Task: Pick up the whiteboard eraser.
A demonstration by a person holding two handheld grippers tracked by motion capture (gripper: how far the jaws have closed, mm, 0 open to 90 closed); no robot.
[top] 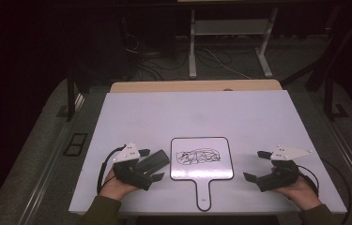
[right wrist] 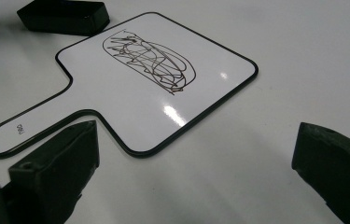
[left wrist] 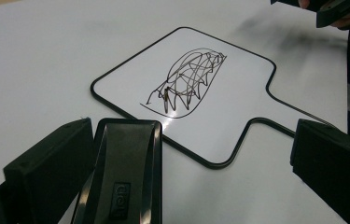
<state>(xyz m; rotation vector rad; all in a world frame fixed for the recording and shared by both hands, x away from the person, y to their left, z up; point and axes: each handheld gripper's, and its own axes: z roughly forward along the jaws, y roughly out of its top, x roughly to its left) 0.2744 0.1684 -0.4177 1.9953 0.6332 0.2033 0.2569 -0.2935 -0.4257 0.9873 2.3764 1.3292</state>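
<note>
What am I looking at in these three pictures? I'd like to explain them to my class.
A person sits at a white table holding a two-jawed tool in each hand. One picture looks down from above; the other two come from cameras riding on the tools. In the middle lies a small paddle-shaped whiteboard with a black scribble. The left hand-held gripper has a black eraser between its open jaws, not visibly clamped. The right hand-held gripper is open and empty.

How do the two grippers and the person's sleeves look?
Both the left gripper and the right gripper are black, blocky, with two thick jaws. Each carries a grey three-cornered plate on top and trails a black cable. The sleeves are dark olive.
</note>
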